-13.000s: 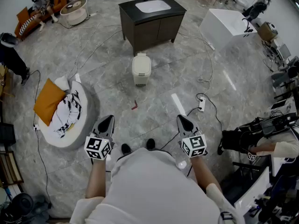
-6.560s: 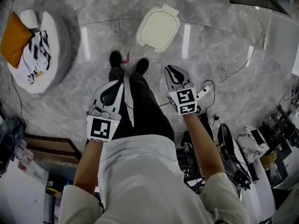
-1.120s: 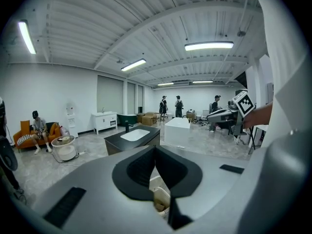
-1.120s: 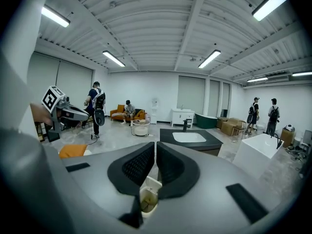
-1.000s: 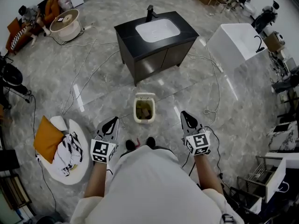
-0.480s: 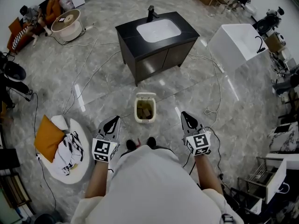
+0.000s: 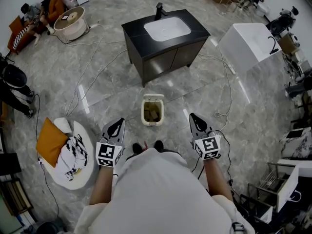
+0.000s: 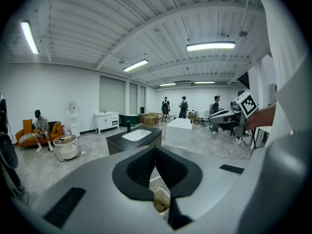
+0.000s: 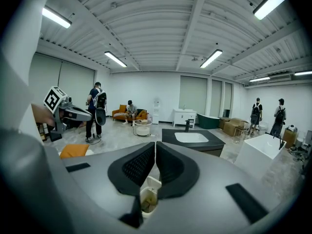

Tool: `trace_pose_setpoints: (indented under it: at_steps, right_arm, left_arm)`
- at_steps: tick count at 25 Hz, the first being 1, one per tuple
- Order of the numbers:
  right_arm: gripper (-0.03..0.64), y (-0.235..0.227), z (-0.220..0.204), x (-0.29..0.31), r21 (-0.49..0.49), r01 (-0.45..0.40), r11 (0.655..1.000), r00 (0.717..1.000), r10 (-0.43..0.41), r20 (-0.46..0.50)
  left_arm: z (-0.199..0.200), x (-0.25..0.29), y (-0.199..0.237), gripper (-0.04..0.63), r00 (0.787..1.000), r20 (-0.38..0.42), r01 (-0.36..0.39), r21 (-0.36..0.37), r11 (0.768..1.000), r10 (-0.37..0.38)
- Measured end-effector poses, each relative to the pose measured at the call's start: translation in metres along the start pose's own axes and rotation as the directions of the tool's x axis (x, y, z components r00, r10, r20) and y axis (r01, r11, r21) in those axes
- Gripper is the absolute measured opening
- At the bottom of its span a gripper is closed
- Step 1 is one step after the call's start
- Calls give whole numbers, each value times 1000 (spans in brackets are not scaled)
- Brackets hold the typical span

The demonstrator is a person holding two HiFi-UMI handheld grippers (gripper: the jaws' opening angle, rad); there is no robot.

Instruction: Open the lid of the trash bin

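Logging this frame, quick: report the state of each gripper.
Left gripper: closed, jaws together, holding nothing.
Right gripper: closed, jaws together, holding nothing.

The trash bin (image 7: 152,111) stands on the floor (image 7: 97,72) ahead of both pairs of closed jaws. It is to the right of the left gripper (image 7: 117,123) and to the left of the right gripper (image 7: 194,117). Its lid (image 7: 152,97) is raised at the edge farthest from the jaws. Well beyond the bin, straight ahead, stands the sink cabinet (image 7: 165,33). A floor cushion (image 7: 63,147) lies out to the left of the left jaws. A freestanding basin unit (image 7: 246,38) sits ahead and to the right of the right jaws. The person's shoes (image 7: 146,146) are on the floor behind the bin, between the grippers.
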State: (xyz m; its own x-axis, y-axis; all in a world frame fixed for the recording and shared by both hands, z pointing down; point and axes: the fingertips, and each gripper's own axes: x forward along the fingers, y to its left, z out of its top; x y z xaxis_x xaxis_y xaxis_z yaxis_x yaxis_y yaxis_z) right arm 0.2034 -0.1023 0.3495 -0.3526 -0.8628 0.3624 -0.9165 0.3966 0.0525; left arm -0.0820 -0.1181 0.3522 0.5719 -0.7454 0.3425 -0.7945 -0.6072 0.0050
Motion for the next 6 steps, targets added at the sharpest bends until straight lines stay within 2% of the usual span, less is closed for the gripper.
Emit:
trace_pose_setpoints:
  at_steps: [6]
  right_arm:
    - [32,1,0,6,3,6,1000,1000,-6,-7]
  left_arm:
    - [-7,2,9,18,1000,-12,-5,-16,1000,5]
